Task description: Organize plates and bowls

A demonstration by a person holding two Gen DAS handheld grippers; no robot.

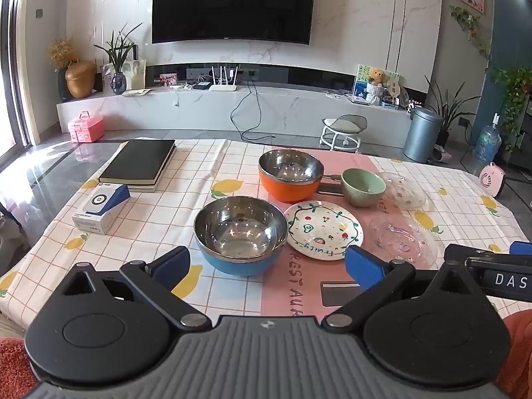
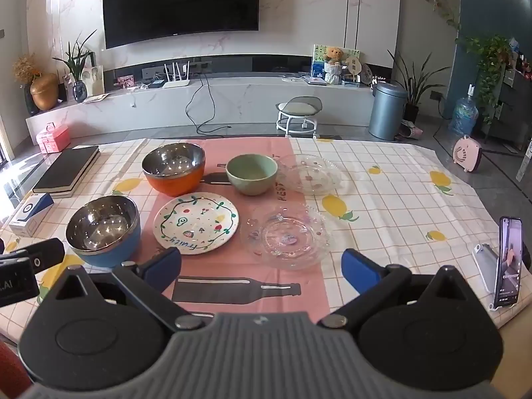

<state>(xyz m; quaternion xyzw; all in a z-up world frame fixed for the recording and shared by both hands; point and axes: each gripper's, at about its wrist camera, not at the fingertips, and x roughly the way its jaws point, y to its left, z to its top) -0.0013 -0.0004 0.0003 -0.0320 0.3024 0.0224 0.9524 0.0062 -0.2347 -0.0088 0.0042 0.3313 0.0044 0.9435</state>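
A blue bowl (image 2: 103, 231) and an orange bowl (image 2: 174, 168), both steel-lined, sit upright and empty at the left. A green bowl (image 2: 251, 173) stands behind a painted plate (image 2: 196, 222). Two clear glass plates (image 2: 287, 237) (image 2: 311, 173) lie flat to the right.

The left gripper (image 1: 267, 264) is level, its blue-padded jaws spread wide and empty. The right gripper (image 2: 261, 266) sits beside it, likewise spread wide and holding nothing.

A checked lemon-print tablecloth (image 2: 382, 199) covers the table; a pink mat (image 2: 246, 266) lies on its middle.
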